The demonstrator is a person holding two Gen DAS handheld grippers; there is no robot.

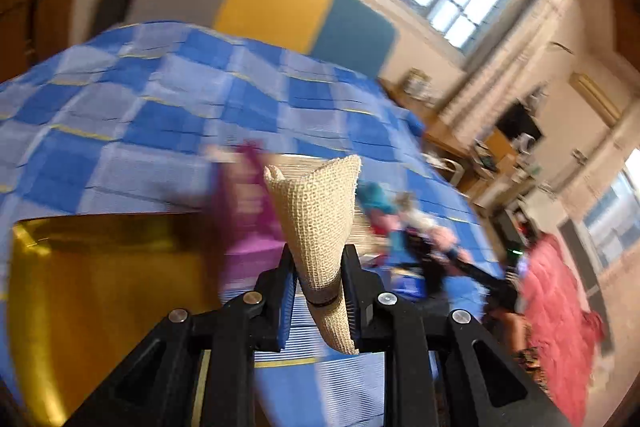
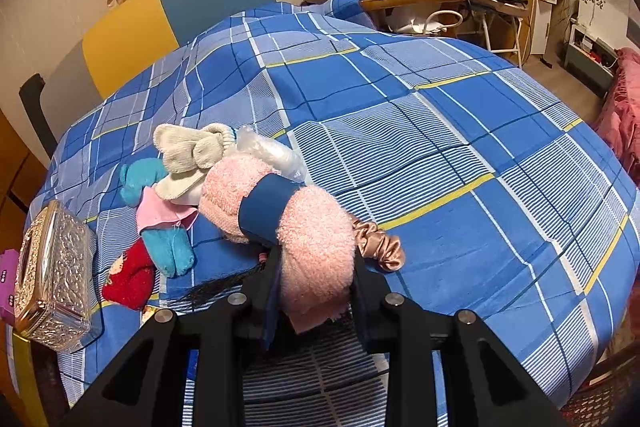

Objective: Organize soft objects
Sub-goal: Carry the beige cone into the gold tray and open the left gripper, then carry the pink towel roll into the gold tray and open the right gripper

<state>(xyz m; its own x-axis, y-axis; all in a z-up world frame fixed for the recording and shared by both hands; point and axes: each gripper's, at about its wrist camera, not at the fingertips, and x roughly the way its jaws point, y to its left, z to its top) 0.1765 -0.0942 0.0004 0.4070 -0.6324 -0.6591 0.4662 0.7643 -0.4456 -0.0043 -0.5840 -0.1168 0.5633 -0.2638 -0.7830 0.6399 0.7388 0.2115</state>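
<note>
Left tongs [image 1: 319, 275] grip burlap [image 1: 316, 223] (blurred, possibly rolled).

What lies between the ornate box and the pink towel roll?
In the right wrist view: a teal plush toy and a red sock, left of the pink towel roll.

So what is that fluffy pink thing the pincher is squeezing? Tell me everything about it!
It looks like a rolled pink towel, fuzzy like terry cloth. A dark blue band wraps around its middle and keeps it rolled. It lies slanted on the blue checked bedspread. The right gripper is shut on its near end, one finger on each side. A shiny peach scrunchie sits right against one side, and cream knitted gloves and a clear plastic bundle lie at its far end.
</note>
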